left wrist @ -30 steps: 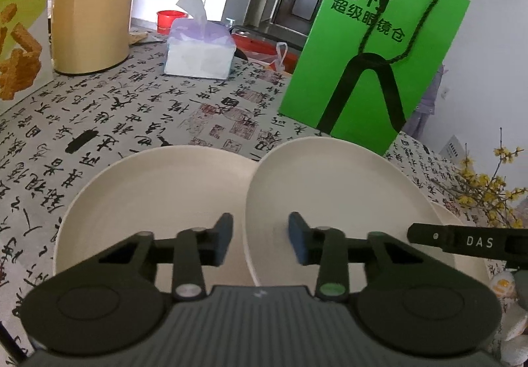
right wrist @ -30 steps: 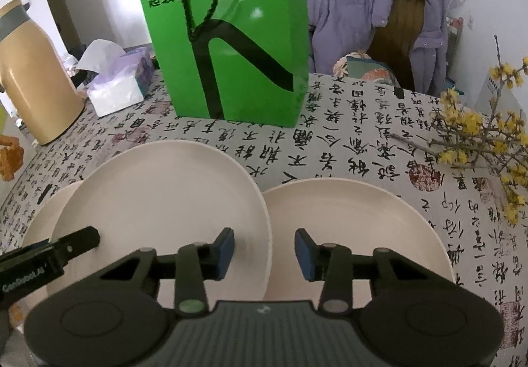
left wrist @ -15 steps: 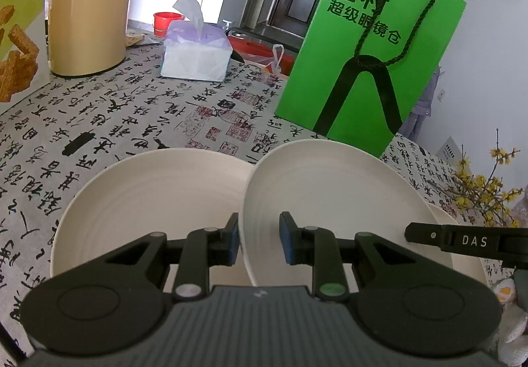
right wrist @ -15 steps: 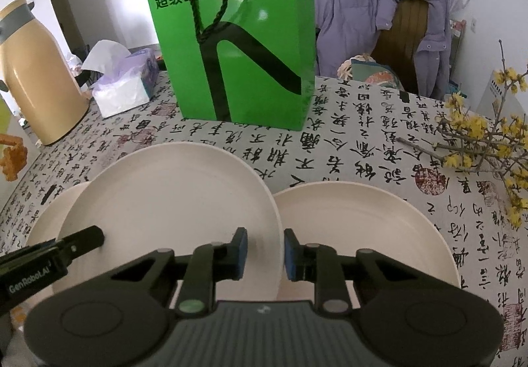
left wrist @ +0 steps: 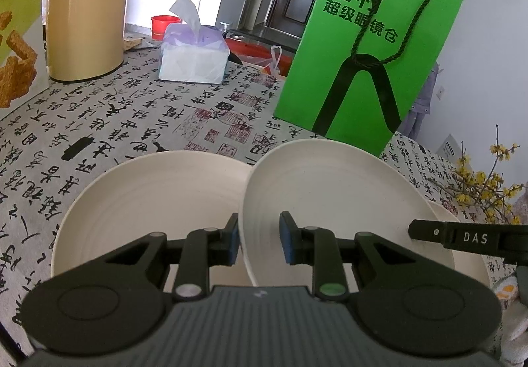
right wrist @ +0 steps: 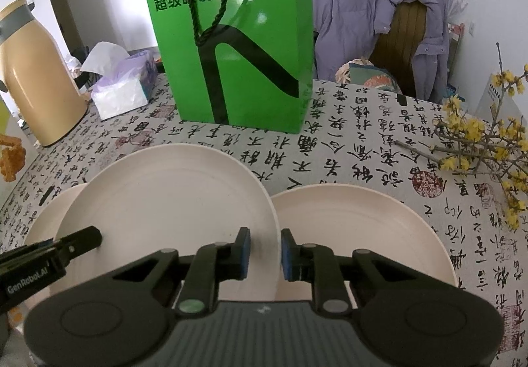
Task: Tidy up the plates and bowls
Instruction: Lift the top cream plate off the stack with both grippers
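in the left wrist view, the left gripper (left wrist: 255, 243) sits at lower centre with its blue pads on either side of the left rim of the middle plate (left wrist: 333, 198); the gap looks wider than the rim, so whether the pads press on it cannot be told. that cream plate is tilted, its left edge overlapping the left plate (left wrist: 148, 202), which lies flat on the calligraphy tablecloth (left wrist: 115, 123) at lower left. the black tip of the right gripper (left wrist: 429, 231) reaches in from the right edge onto the middle plate. behind stand a green bag (left wrist: 366, 70) at upper right, a tissue pack (left wrist: 193, 60) and a yellow thermos (left wrist: 85, 7) at upper left.

in the right wrist view, the right gripper (right wrist: 265, 255) at lower centre is closing, with the right rim of the middle plate (right wrist: 171, 202) between its pads; contact cannot be made out. the right plate (right wrist: 356, 228) lies flat at lower right, its left part under the middle plate's edge. the left gripper's finger (right wrist: 82, 236) touches the plate's left side. yellow flower branches (right wrist: 478, 142) lie at the right edge.
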